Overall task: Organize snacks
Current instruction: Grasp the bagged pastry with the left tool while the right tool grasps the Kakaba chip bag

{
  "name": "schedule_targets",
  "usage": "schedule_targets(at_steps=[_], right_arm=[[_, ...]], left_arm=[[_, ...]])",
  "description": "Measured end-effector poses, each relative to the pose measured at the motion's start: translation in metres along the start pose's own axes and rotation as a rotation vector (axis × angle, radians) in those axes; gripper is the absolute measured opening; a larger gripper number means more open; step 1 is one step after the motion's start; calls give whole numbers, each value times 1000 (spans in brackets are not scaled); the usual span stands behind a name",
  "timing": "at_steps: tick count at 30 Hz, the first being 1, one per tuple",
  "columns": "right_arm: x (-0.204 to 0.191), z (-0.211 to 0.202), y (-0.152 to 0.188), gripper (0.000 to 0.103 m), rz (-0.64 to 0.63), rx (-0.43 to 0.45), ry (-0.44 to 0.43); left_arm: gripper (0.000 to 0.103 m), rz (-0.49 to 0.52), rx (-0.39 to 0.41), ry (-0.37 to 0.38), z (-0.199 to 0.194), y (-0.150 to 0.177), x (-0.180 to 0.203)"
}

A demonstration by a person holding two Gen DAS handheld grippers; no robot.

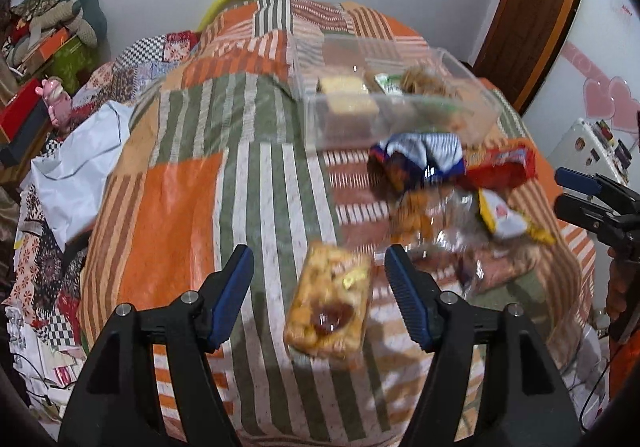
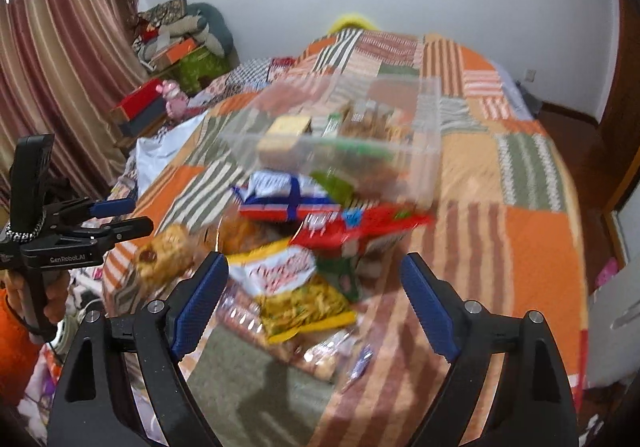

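Note:
A clear plastic box [image 1: 400,103] [image 2: 344,139] with a few snacks inside stands on the patchwork bedspread. A heap of snack packets lies in front of it: a blue-white packet [image 1: 420,159] [image 2: 284,195], a red packet [image 1: 500,167] [image 2: 360,227] and a yellow packet [image 2: 300,299]. A wrapped cookie bar with a red jam centre [image 1: 328,303] [image 2: 164,259] lies apart on the left. My left gripper [image 1: 320,283] is open, its jaws wide on either side of the cookie bar and not touching it. My right gripper [image 2: 314,287] is open and empty over the heap.
The bed [image 1: 200,187] fills the middle. Boxes, cushions and a pink toy [image 1: 56,103] pile up at the far left. A door [image 1: 540,7] and a white cabinet [image 1: 592,151] stand at the right. A curtain [image 2: 60,87] hangs at the left.

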State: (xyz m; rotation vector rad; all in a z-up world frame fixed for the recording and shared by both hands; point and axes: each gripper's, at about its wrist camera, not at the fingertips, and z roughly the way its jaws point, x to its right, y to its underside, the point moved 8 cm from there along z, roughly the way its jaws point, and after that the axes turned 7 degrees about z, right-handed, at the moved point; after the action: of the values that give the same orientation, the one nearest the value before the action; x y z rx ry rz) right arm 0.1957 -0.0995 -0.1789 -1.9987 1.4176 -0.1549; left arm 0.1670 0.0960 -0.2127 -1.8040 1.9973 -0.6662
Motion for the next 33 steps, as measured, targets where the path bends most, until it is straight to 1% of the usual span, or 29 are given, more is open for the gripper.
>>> schedule_targets(at_steps=[3, 6, 12, 15, 17, 18, 19, 20, 21, 27, 30, 33], right_arm=[[-5, 14, 11, 86, 2, -40, -6], [-8, 28, 15, 86, 2, -75, -18], [-12, 45, 21, 86, 13, -117, -36], [-13, 49, 25, 86, 17, -130, -49], [-13, 51, 27, 82, 16, -131, -52], [-14, 51, 28, 76, 11, -135, -55], [-15, 51, 30, 71, 6, -139, -59], [-15, 50, 30, 66, 0, -134, -51], [-15, 49, 29, 60, -14, -124, -39], [-15, 36, 24, 44, -21, -86, -55], [-15, 30, 21, 39, -25, -64, -55], [-15, 25, 16, 38, -23, -42, -53]], left_arm=[[68, 3, -23, 8, 7, 11, 2], [68, -7, -47, 32, 16, 20, 7], [68, 4, -78, 49, 34, 32, 15], [67, -11, -84, 58, 41, 35, 14], [59, -13, -68, 53, 43, 35, 14], [55, -10, -61, 52, 43, 34, 13], [48, -10, -56, 57, 43, 34, 13], [46, -11, -54, 64, 43, 34, 13], [46, -13, -50, 66, 42, 34, 13], [45, -19, -33, 51, 36, 31, 10], [45, -35, -12, 46, 30, 25, 7], [45, -36, 18, 28, 20, 18, 3]])
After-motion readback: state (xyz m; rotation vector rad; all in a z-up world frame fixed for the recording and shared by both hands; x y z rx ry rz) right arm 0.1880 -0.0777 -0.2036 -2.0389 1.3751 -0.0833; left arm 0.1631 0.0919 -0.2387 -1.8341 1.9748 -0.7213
